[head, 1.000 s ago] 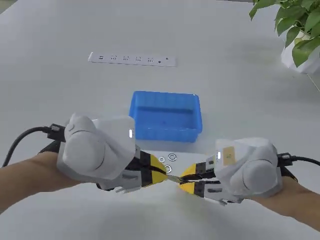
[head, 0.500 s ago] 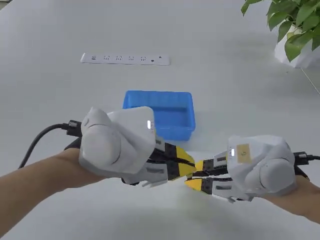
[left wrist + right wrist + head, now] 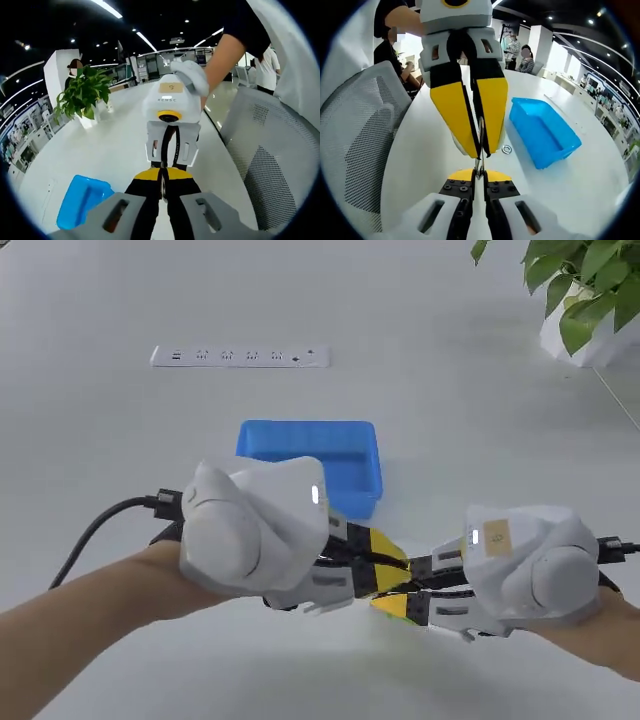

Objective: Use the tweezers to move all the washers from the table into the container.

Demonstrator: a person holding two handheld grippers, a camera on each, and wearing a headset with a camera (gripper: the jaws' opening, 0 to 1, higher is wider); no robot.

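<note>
Across white counter [image 3: 480,440], broad bare surface was seen, with open office and ceiling lights beyond. Power strip [image 3: 238,356] was laid at far side, potted plant [image 3: 575,290] at far right. Mesh chair [image 3: 360,130] was seen at counter's edge. Blue container [image 3: 345,445] was set just beyond grippers; one washer [image 3: 507,149] was seen on counter close beside it. Left gripper [image 3: 480,150] and right gripper [image 3: 479,177] were held tip to tip, both pairs of fingers narrowed onto tweezers [image 3: 478,165].

Bright overhead light casts soft shadows on the table [image 3: 450,390], and the 2 gripper views bow at the edges.
</note>
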